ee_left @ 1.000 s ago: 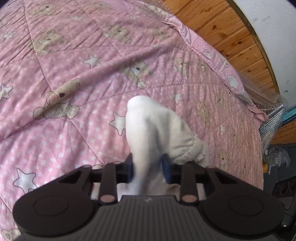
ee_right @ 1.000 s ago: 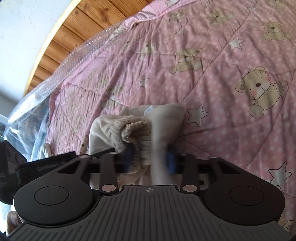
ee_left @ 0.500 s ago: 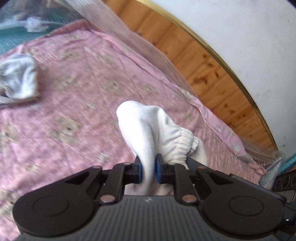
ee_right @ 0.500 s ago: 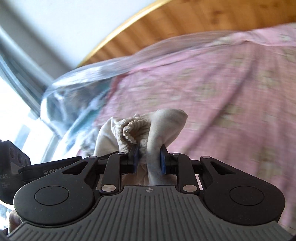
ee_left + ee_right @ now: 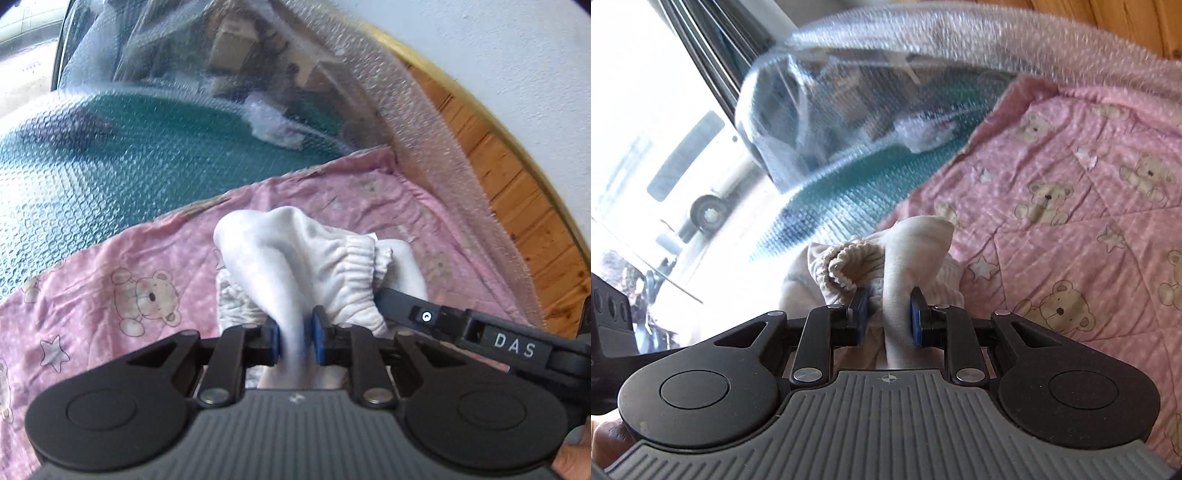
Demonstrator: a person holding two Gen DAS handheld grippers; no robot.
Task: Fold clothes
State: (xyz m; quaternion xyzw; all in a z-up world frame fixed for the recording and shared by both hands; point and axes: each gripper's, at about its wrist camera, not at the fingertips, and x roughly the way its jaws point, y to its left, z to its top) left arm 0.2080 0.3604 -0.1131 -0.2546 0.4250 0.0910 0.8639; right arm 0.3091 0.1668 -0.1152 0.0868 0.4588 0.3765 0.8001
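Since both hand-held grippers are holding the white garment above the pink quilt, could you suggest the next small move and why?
Probably lower it onto the pink quilt: the left hand-held gripper and right hand-held gripper both pinch the bunched white garment.

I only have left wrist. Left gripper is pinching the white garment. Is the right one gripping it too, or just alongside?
Observer: Gripping. In the right wrist view the right gripper is shut on a fold of the white garment, next to its gathered elastic band.
Operator: What's beyond the blanket on that side?
Observer: The pink teddy-bear blanket ends at the bubble wrap, and beyond that is a bright window with a vehicle wheel outside.
Operator: Can it see the left gripper?
Observer: Only a dark piece at its left edge, likely the other gripper; its fingers are out of frame.
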